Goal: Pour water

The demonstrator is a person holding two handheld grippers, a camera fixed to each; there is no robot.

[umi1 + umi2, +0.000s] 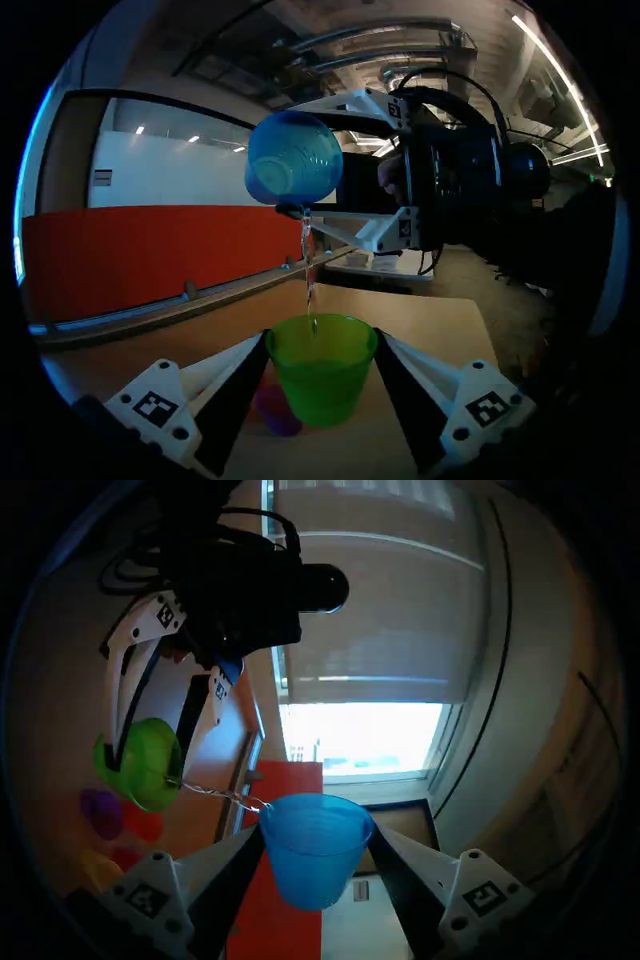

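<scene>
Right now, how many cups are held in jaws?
2. The blue cup in the right jaws, tipped and pouring; the green cup in the left jaws, catching the stream.

The green cup (322, 376) is hiding most of a purple cup (276, 410). A hand (391, 178) is peeking from behind the right gripper's (292, 158) dark body. In the right gripper view, small coloured things (102, 812) are looking too blurry to name.
</scene>
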